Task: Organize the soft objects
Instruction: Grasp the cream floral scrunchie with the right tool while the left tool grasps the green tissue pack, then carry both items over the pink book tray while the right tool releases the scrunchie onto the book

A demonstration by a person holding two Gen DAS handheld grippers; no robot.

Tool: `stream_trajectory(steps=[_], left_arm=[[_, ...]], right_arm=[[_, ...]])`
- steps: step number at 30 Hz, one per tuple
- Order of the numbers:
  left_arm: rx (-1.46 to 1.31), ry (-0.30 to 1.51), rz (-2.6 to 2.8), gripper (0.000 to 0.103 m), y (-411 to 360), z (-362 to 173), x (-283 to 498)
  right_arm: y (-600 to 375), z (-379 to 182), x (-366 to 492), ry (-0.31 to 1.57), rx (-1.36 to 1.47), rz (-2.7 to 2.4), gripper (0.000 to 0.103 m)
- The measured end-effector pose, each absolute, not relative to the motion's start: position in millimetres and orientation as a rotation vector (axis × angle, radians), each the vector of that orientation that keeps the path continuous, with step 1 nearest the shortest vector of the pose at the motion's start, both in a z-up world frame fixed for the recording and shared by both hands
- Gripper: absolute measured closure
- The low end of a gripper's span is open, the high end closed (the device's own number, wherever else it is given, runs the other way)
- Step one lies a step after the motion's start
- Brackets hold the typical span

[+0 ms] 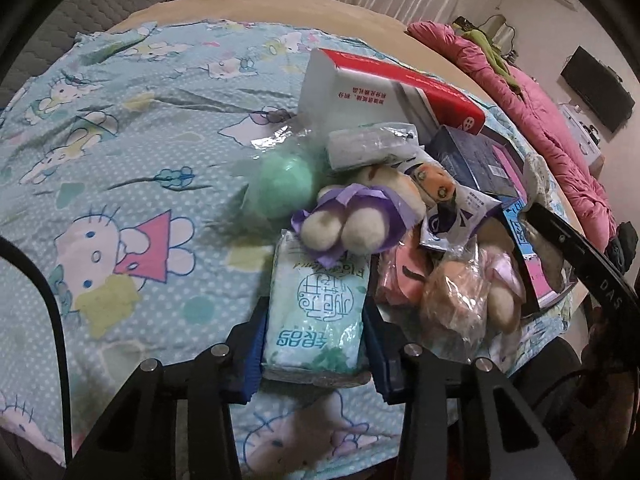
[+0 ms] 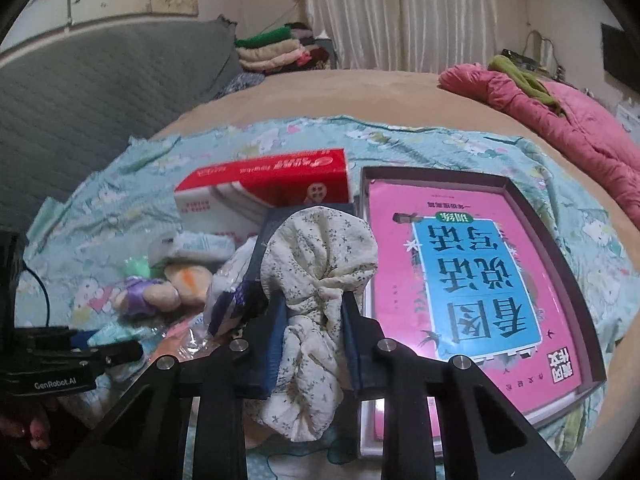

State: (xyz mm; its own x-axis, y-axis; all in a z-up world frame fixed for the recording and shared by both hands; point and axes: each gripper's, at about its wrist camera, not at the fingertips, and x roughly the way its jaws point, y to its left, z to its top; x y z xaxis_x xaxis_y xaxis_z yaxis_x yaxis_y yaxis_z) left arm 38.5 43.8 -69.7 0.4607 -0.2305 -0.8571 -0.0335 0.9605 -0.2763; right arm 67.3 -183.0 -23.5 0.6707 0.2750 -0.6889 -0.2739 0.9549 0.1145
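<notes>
The left gripper (image 1: 316,344) is clamped on a pale green tissue pack (image 1: 316,312) printed with Chinese characters, its blue pads pressing both sides, at the near edge of a heap on a Hello Kitty sheet (image 1: 120,160). Just beyond the pack lies a plush toy in purple (image 1: 352,216), with a mint-green ball (image 1: 284,184) to its left and a red-and-white tissue box (image 1: 384,84) farther off. The right gripper (image 2: 314,328) pinches a cream floral cloth (image 2: 316,264) at its gathered middle. To its right, a pink-and-blue Chinese workbook (image 2: 472,280) lies in a shallow dark box lid (image 2: 568,264). At the left edge, the other tool reads "GenRobot.AI" (image 2: 50,383).
</notes>
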Motion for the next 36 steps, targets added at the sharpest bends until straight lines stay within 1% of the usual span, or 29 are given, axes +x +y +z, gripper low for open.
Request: stream_trajectory(steps=[15, 22, 29, 36], left_arm=[[-0.216, 1.03, -0.055, 0.06, 42.3, -27.9, 3.2], [-0.185, 0.988, -0.059, 0.06, 30.2, -6.4, 0.0], [-0.158, 0.971, -0.131, 0.06, -5.5, 15.6, 12.6], [-0.086, 0.955, -0.243, 0.06, -69.2, 33.0, 36.2]], right_arm=[[-200.9, -1.2, 51.7, 0.708, 0.062, 0.32, 0.076], [-214.0, 9.0, 46.5, 0.674, 0.089, 0.307, 0.076], [-237.1, 21.9, 42.7, 0.629, 0.149, 0.268, 0.076], [-273.6, 30.1, 41.9, 0.593, 0.224, 0.193, 0.076]])
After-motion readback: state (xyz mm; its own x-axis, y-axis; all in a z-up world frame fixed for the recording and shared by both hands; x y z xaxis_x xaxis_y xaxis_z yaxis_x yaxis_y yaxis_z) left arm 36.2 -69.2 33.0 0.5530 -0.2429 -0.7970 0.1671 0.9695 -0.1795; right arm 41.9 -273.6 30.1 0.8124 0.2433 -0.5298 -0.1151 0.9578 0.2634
